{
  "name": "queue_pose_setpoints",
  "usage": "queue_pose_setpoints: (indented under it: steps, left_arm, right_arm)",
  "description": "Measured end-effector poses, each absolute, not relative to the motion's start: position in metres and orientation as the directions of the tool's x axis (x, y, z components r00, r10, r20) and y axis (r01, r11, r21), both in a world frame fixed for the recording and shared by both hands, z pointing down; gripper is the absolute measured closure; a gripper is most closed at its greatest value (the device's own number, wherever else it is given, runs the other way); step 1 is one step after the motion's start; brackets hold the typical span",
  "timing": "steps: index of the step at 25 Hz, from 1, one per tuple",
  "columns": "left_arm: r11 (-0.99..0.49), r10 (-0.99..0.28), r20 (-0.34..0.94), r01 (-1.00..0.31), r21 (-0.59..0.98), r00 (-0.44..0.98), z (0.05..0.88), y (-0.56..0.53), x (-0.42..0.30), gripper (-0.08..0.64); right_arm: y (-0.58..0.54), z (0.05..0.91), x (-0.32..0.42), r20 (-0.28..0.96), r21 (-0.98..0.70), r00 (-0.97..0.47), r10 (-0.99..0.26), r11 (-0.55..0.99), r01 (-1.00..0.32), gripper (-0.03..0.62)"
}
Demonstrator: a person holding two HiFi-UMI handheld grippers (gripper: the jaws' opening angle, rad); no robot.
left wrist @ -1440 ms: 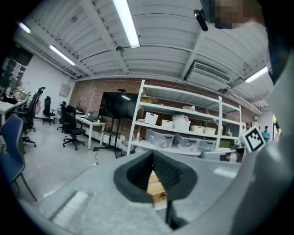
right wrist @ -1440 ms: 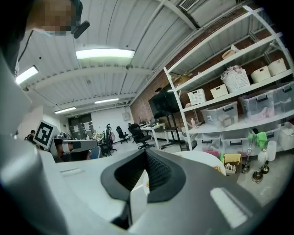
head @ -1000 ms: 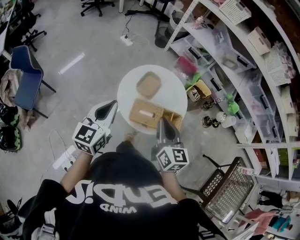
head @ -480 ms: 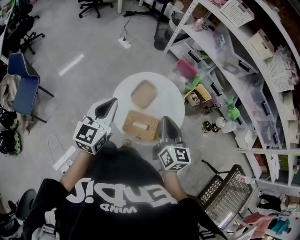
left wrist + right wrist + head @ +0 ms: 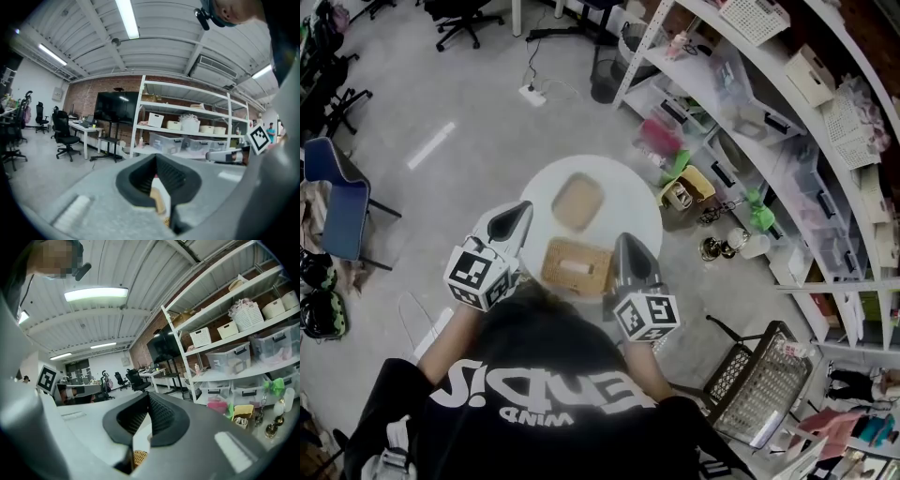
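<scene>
Seen from above, a round white worktop (image 5: 630, 192) stands on a grey concrete floor (image 5: 459, 112). A person in a black top holds a gripper over its near edge with each hand.

A rectangular woven box (image 5: 577, 267) lies at the near edge of the worktop, between the two grippers. Its long axis runs left to right across the head view, tilted slightly, with the right end a little nearer the person. A white slot (image 5: 575, 266) on its top runs the same way. Beyond it, towards the middle of the worktop, lies a flat square tan tray (image 5: 578, 202), apart from the box.

The left gripper (image 5: 523, 206) hangs over the worktop's left rim, well to the left of the box, pointing away from the person and slightly right. Its jaws appear closed to a point, with nothing between them. The right gripper (image 5: 623, 239) sits just beside the box's right end and points away from the person. Its jaws also meet at the tip, empty.

In the right gripper view, a bit of woven box (image 5: 139, 457) shows below the closed jaws. White shelving (image 5: 787, 122) with storage bins stands on the right, and a blue chair (image 5: 337, 202) on the left.
</scene>
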State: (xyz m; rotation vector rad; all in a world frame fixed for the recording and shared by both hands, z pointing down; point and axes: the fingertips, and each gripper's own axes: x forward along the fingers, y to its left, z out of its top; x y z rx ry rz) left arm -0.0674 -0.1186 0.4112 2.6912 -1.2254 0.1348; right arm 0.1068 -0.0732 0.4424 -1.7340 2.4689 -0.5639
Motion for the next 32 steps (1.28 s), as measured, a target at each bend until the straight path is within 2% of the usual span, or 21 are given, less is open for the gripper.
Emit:
queue_pose_setpoints:
  steps: [11, 13, 17, 23, 26, 32]
  left_arm:
    - [-0.717, -0.652, 0.187, -0.678, 0.163, 0.735, 0.417, -0.16, -0.054, 0.558]
    - [-0.728, -0.637, 0.195, -0.665, 0.166, 0.746, 0.42, -0.164, -0.05, 0.558]
    - [-0.741, -0.617, 0.208, -0.65, 0.17, 0.759, 0.425, -0.171, -0.045, 0.558]
    - [-0.752, -0.6, 0.218, -0.636, 0.175, 0.77, 0.429, -0.183, -0.04, 0.558]
    - [-0.753, -0.598, 0.219, -0.634, 0.176, 0.771, 0.429, -0.187, -0.04, 0.558]
    - [-0.744, -0.606, 0.222, -0.643, 0.18, 0.764, 0.435, -0.199, -0.045, 0.558]
  right_arm:
    - [-0.11, 0.437, 0.106, 0.145, -0.343, -0.298, -0.944, 0.235, -0.91, 0.589]
    - [-0.115, 0.439, 0.108, 0.155, -0.354, -0.298, -0.942, 0.229, -0.907, 0.521]
    - [-0.123, 0.445, 0.111, 0.164, -0.368, -0.293, -0.942, 0.217, -0.904, 0.496]
    - [-0.139, 0.451, 0.111, 0.177, -0.396, -0.317, -0.932, 0.227, -0.889, 0.377]
    - [-0.148, 0.454, 0.112, 0.186, -0.397, -0.327, -0.927, 0.234, -0.888, 0.356]
    - [-0.176, 0.477, 0.106, 0.232, -0.405, -0.39, -0.891, 0.276, -0.872, 0.356]
